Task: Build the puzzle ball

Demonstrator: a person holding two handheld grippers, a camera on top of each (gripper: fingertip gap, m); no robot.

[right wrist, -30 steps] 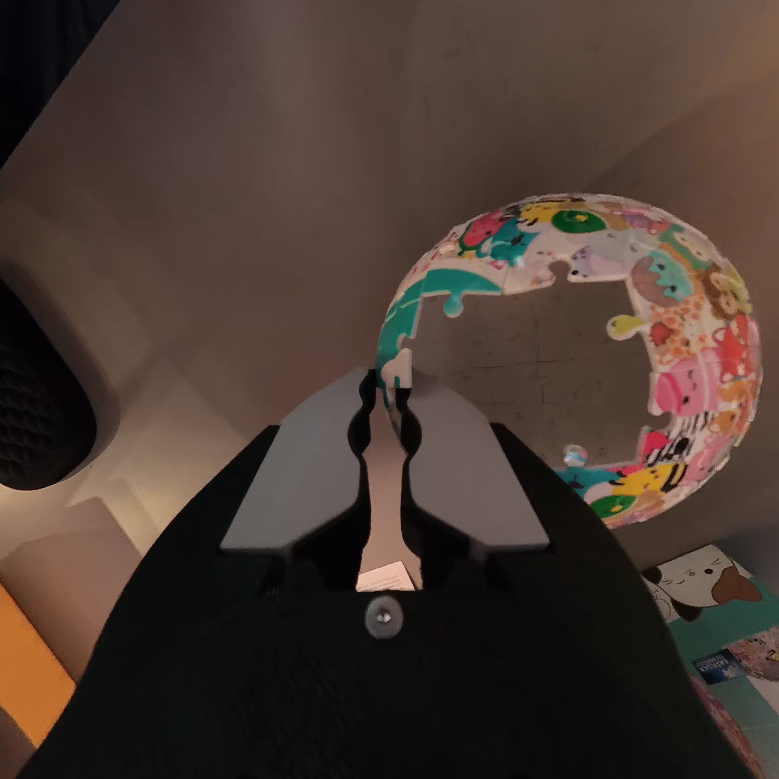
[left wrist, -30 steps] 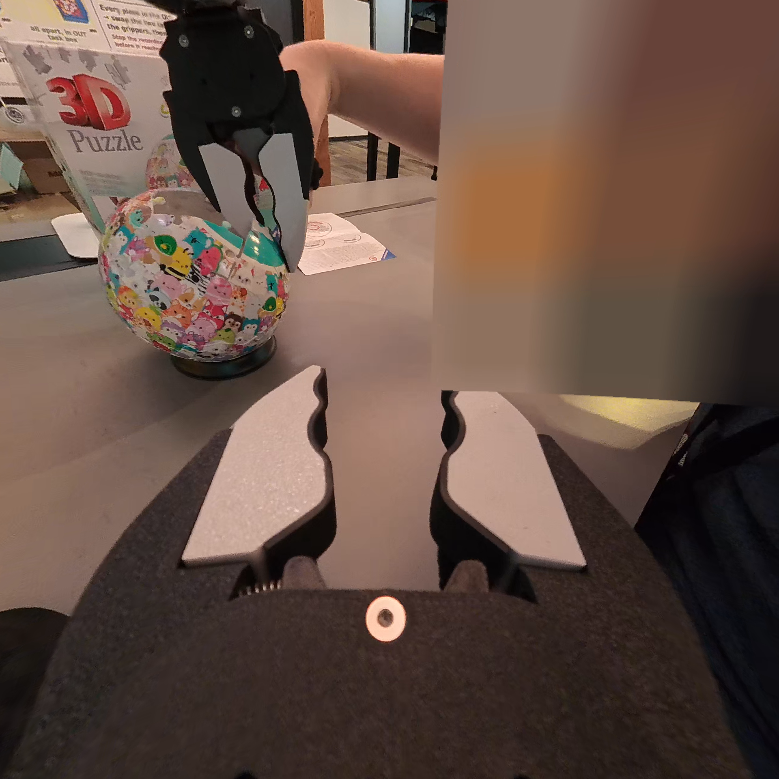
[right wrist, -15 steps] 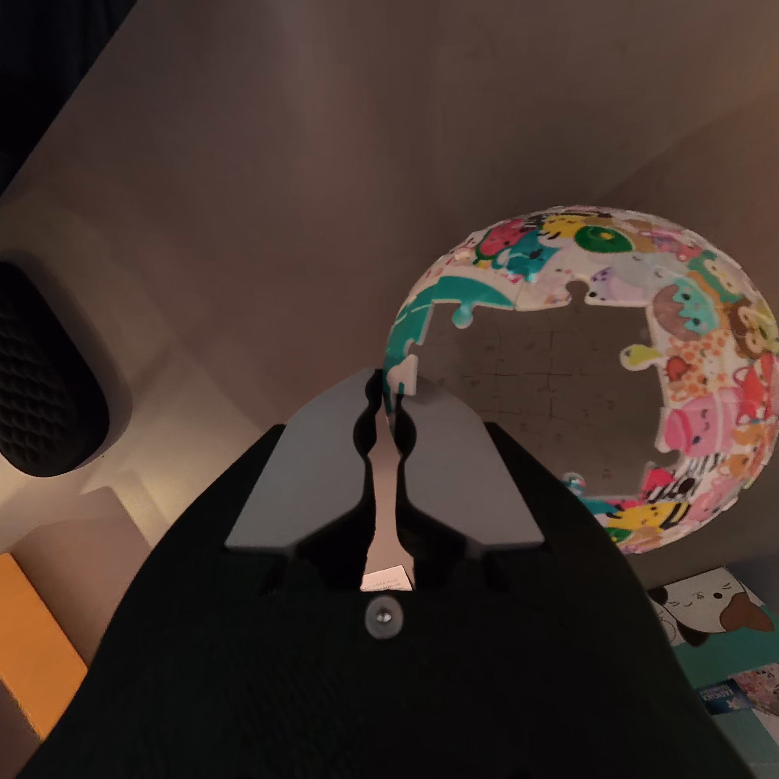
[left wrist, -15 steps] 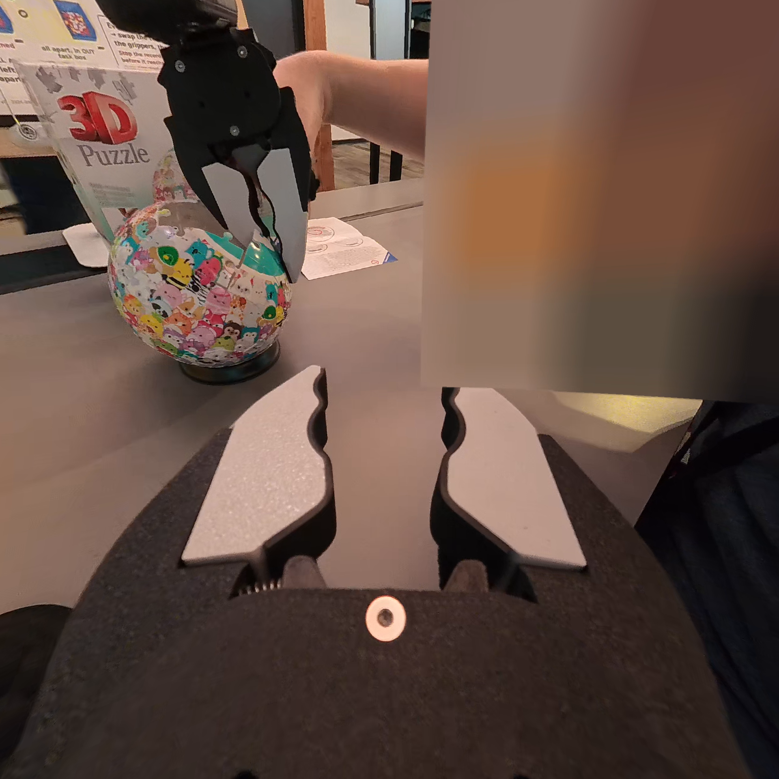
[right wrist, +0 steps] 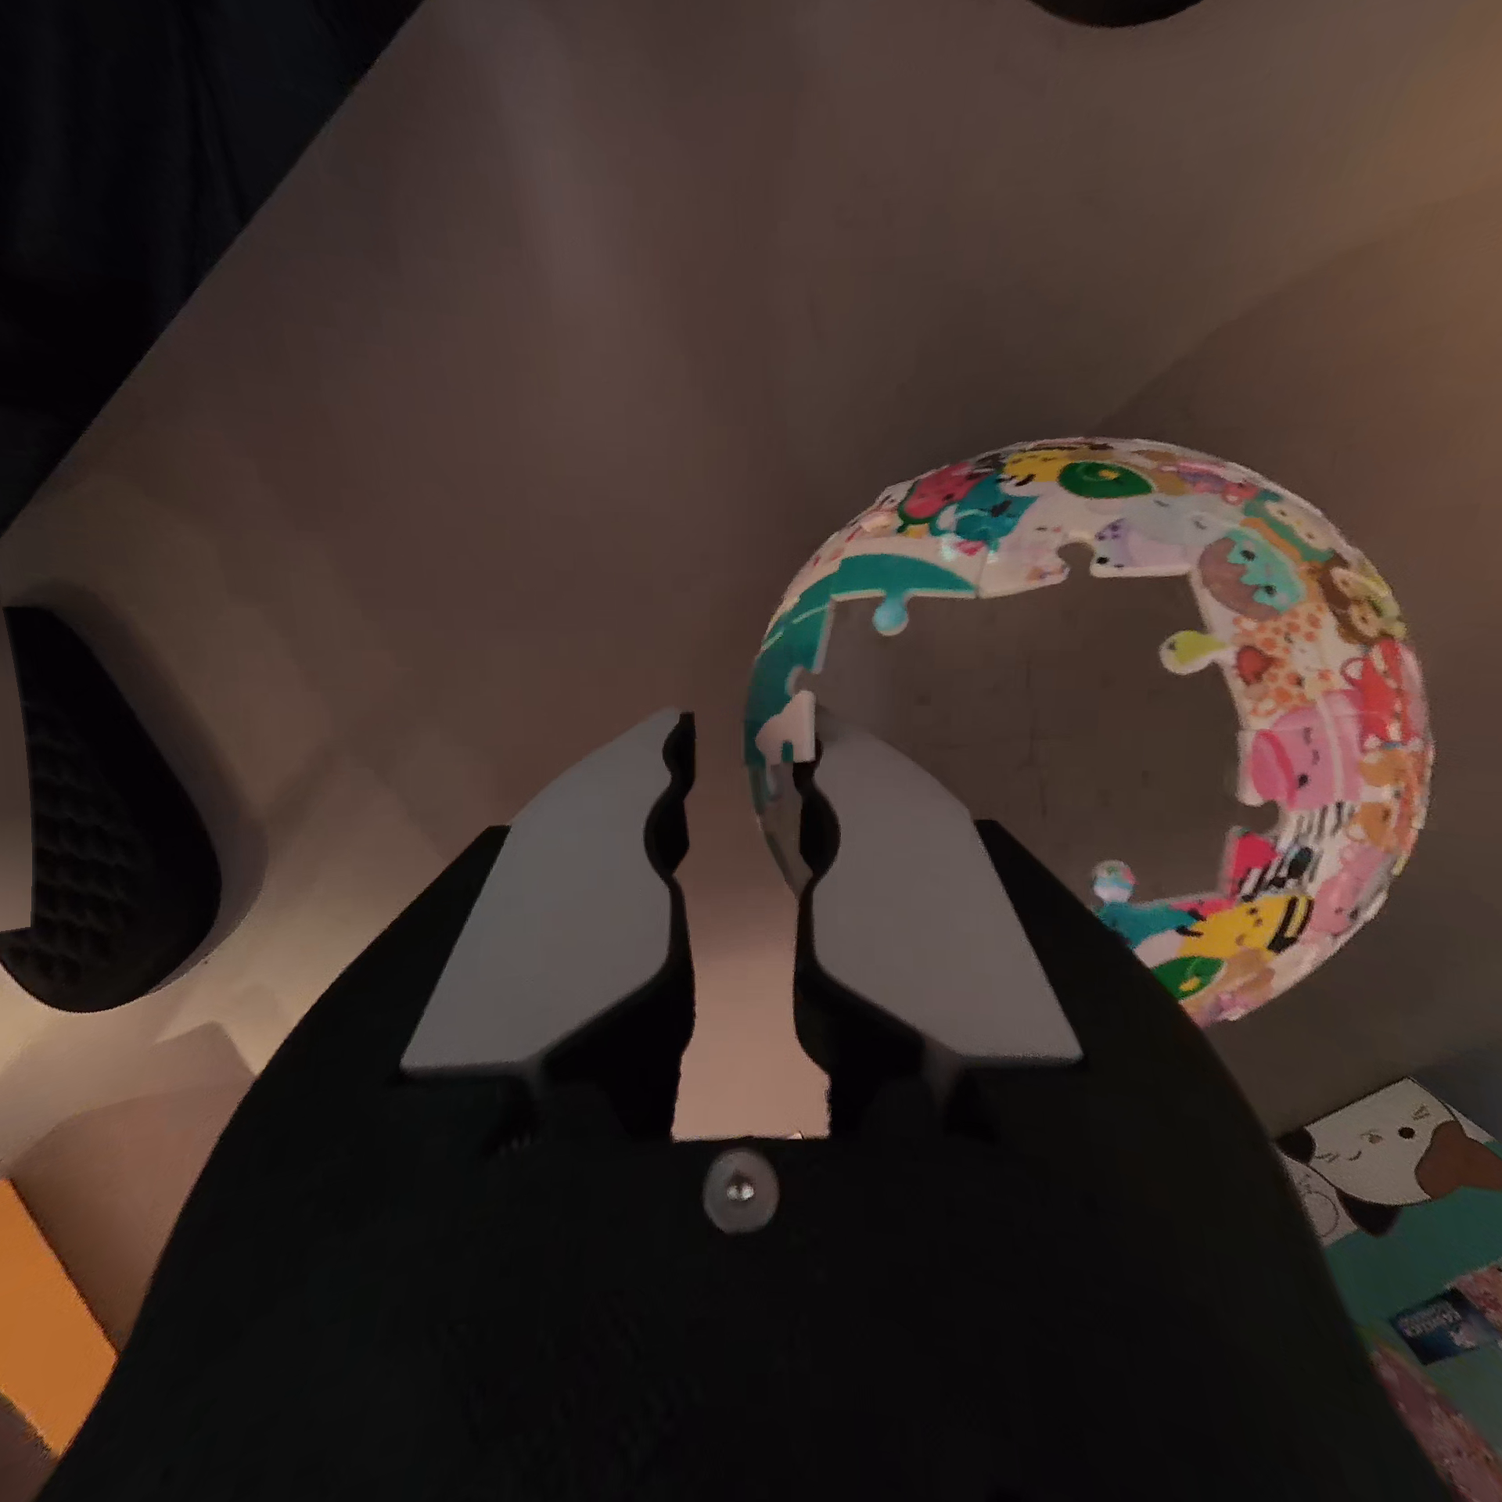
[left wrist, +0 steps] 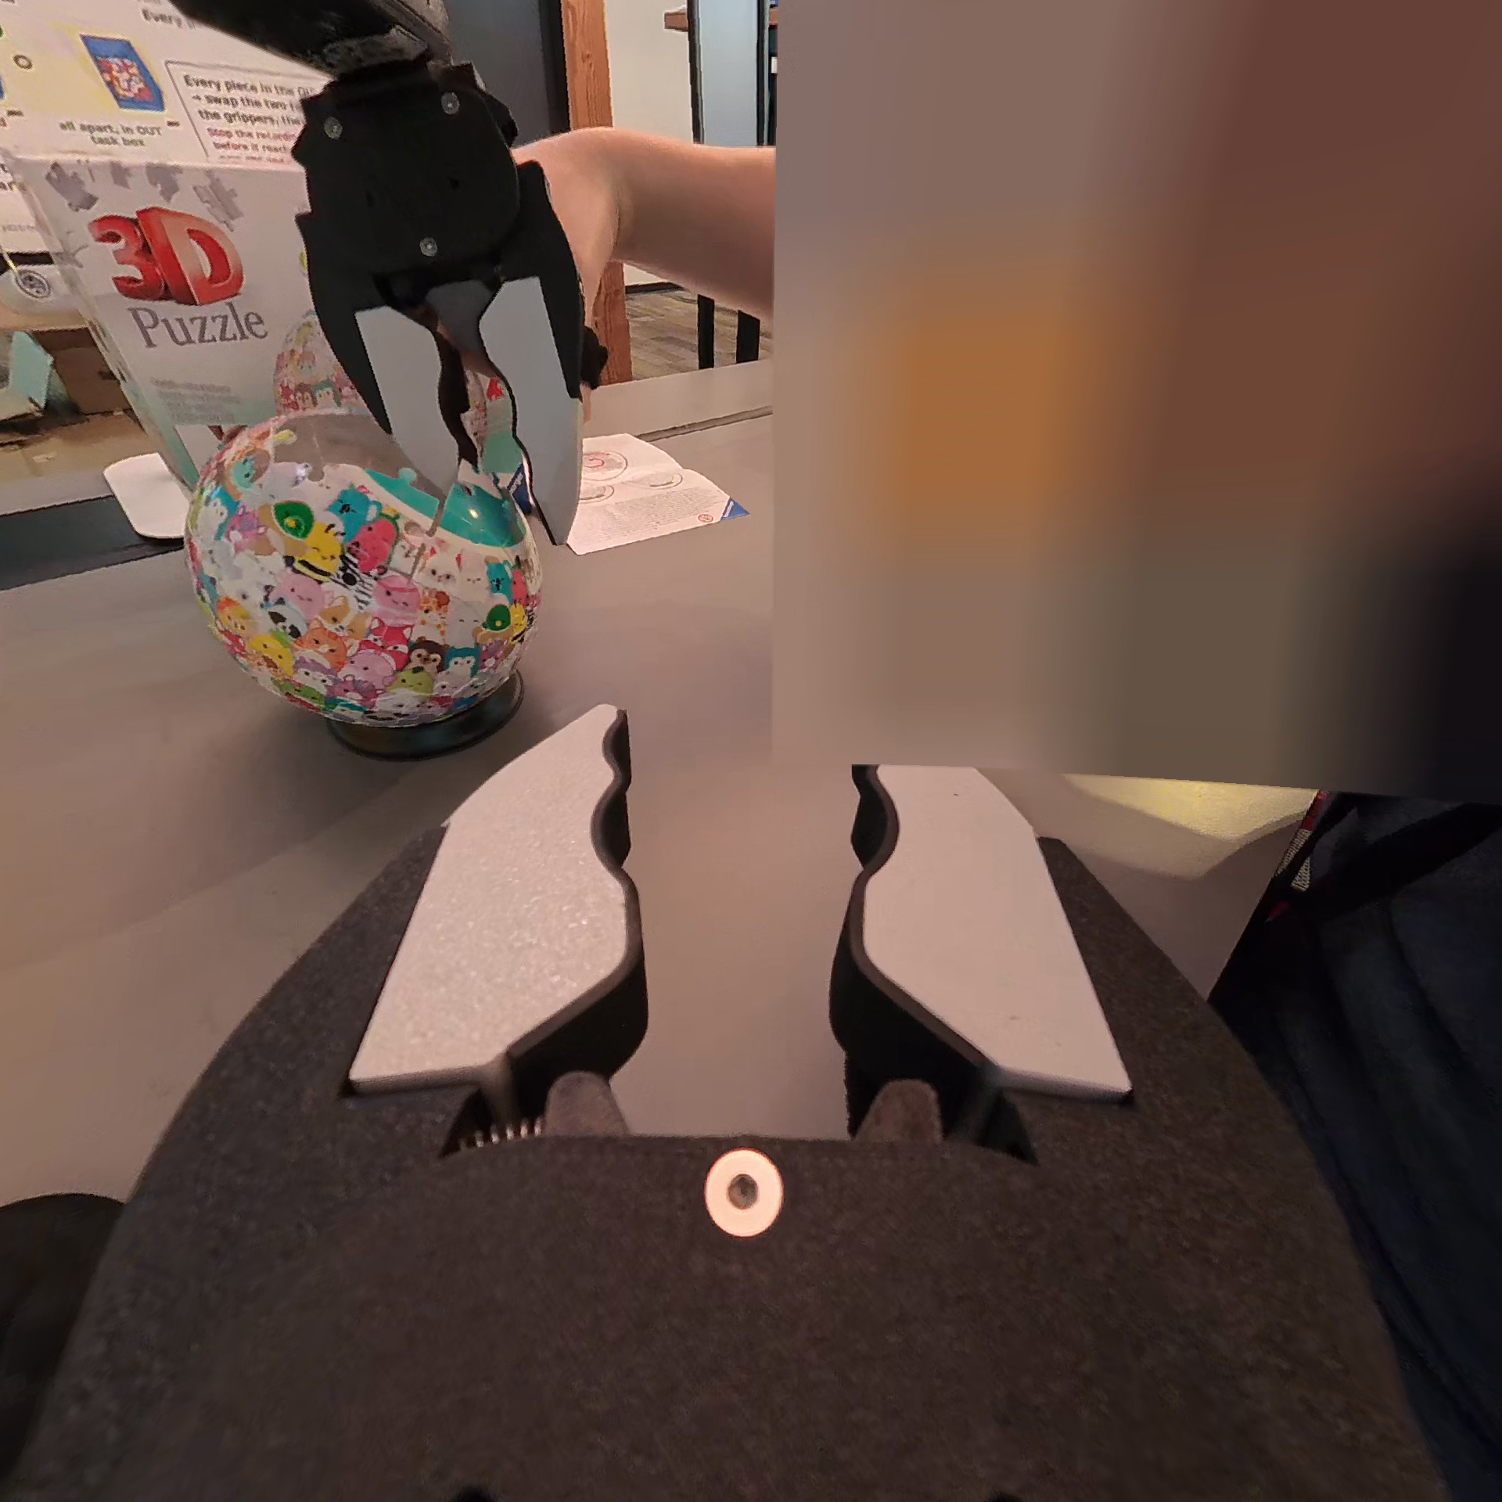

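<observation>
A colourful puzzle ball (left wrist: 358, 593) sits on its stand at the table's (left wrist: 122, 813) far left, mostly built, top hole unfilled. Right gripper (right wrist: 752, 735), jaws apart, at its rim; left gripper (left wrist: 740, 805) open, empty, near.

Left gripper (left wrist: 738, 800): textured black body, grey wavy-edged jaws, one silver screw. Right gripper (right wrist: 748, 760): apparently identical, dimly lit.
</observation>
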